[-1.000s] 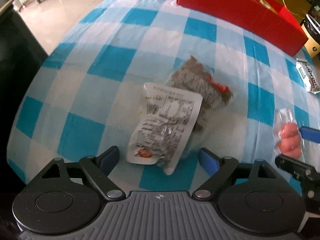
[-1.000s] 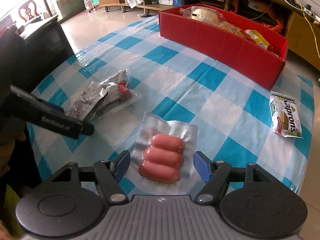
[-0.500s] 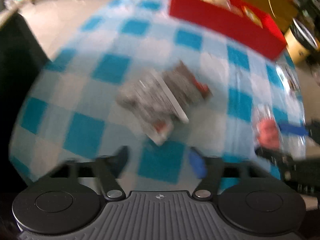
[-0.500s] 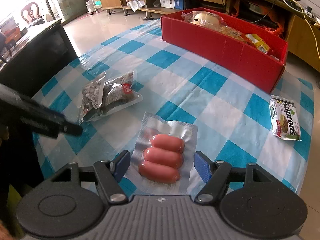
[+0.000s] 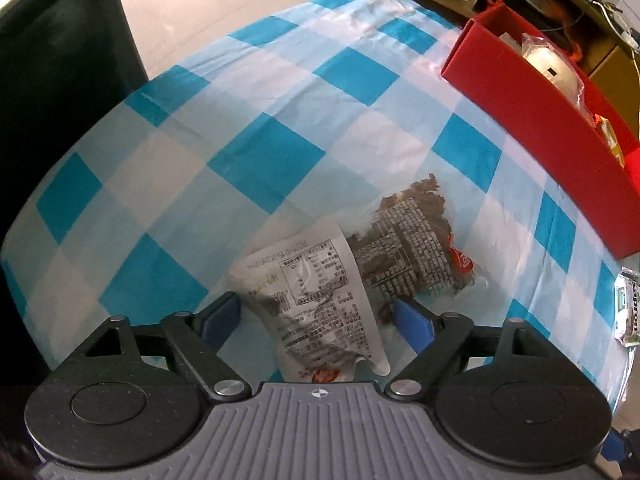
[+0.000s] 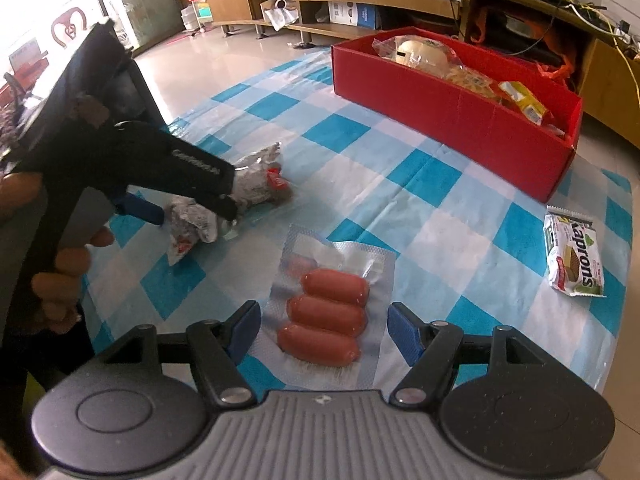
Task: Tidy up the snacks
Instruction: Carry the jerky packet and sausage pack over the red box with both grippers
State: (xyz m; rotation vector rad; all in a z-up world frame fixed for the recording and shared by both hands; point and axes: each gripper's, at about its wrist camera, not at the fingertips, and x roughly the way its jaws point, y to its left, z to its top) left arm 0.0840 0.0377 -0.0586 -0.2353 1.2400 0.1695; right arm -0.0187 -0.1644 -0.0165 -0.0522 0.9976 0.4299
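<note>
Left tongs (image 5: 316,316), spread open, straddle the silver snack packet (image 5: 320,300) lying lengthwise between them near the surface's left edge; right tongs (image 6: 323,326), also open, flank the sausage pack (image 6: 328,312)

Wafer packet (image 5: 628,308) cut off rightward

The left gripper (image 5: 316,316) advanced toward the silver snack packet (image 5: 320,308) until its open blue fingers (image 5: 222,316) straddled the packet's near end. In the right wrist view, the left gripper (image 6: 192,208) moved from the frame's left edge onto the packet (image 6: 196,228).
</note>
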